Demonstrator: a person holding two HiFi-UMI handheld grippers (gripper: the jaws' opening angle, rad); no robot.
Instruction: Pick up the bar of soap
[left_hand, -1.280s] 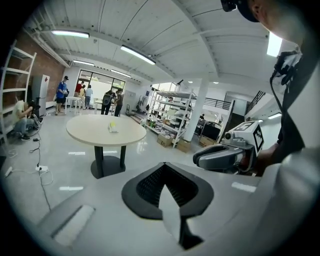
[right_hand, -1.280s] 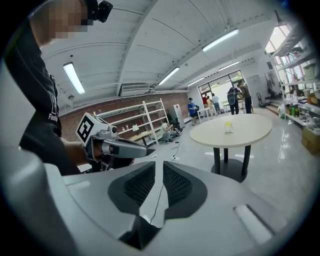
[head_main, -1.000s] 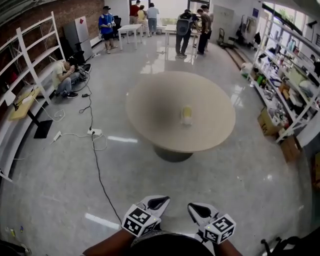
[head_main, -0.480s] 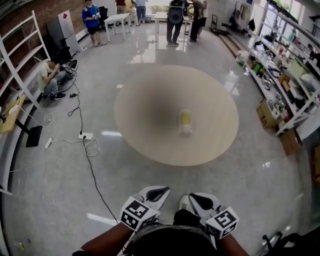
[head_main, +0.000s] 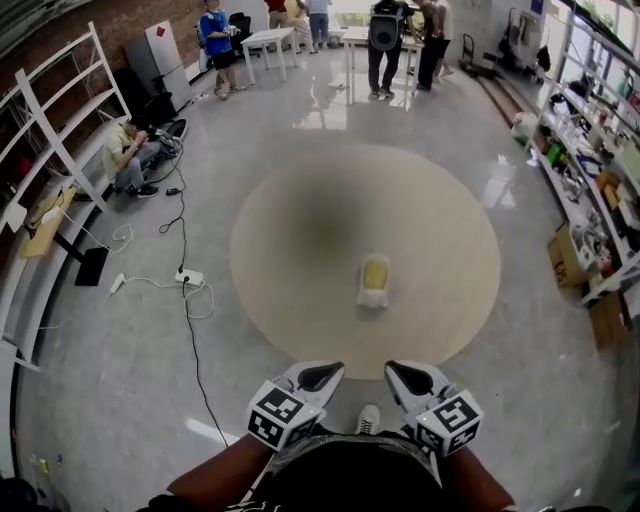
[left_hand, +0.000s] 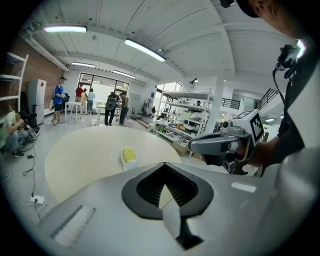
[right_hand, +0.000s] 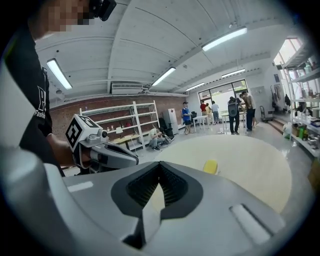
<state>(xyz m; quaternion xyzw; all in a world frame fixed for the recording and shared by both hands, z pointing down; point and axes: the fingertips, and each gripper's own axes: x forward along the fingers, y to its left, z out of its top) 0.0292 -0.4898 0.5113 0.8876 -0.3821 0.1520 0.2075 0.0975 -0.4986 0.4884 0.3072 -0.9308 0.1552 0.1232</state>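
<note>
A yellow bar of soap (head_main: 374, 272) lies on a white holder, right of centre on the round beige table (head_main: 300, 230). My left gripper (head_main: 322, 375) and right gripper (head_main: 405, 377) are held side by side close to my body, short of the table's near edge, both shut with nothing between the jaws. In the left gripper view the soap (left_hand: 129, 154) lies ahead on the table, beyond the shut jaws, and the right gripper (left_hand: 200, 145) shows at the right. The right gripper view has the soap (right_hand: 210, 166) ahead to the right and the left gripper (right_hand: 127, 159) at the left.
A black cable and a white power strip (head_main: 188, 277) lie on the floor left of the table. A person sits on the floor (head_main: 128, 155) by white shelving at the left. Stocked shelves (head_main: 590, 170) line the right wall. Several people (head_main: 385, 40) stand by white tables at the far end.
The view has come closer to the table, so the soap now lies nearer and lower in the head view. Both grippers stay shut in front of my body.
</note>
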